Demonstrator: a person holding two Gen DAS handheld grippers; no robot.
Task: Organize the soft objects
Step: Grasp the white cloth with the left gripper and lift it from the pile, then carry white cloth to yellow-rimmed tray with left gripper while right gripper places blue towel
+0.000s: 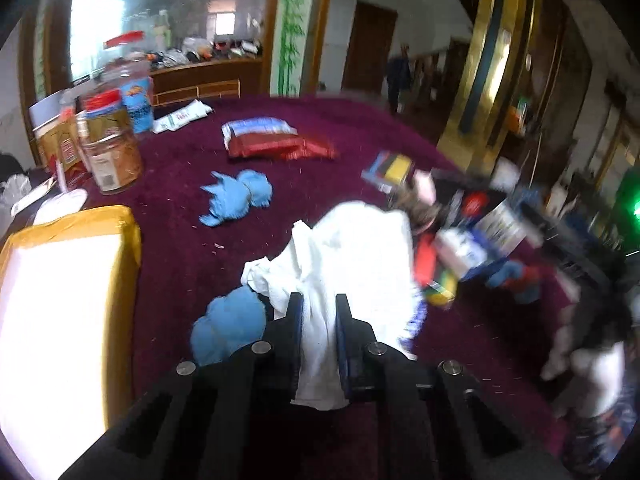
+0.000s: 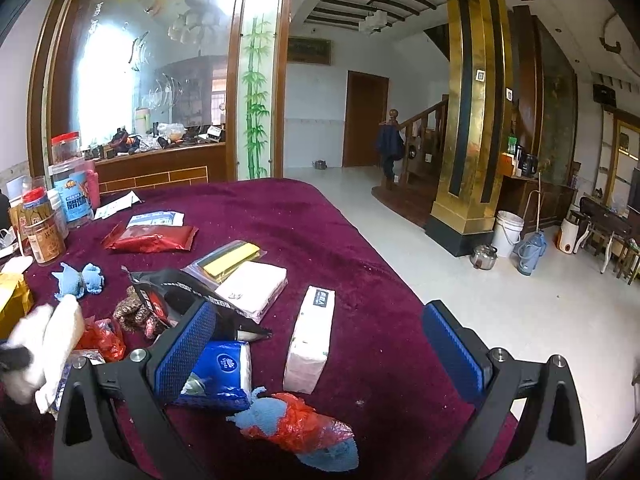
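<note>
White cloth [image 1: 340, 264] pinched in left gripper [image 1: 319, 312], long axis seemingly pointing away.

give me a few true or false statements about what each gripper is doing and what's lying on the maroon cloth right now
1. The left gripper is shut on a white cloth. True.
2. The right gripper is clamped on the white tissue pack. False: its jaws stand wide open and the pack lies on the table between them, untouched.
3. A red foil packet lies on the maroon tablecloth. True.
4. The jars stand at the table's right edge. False: they stand at its left side.
</note>
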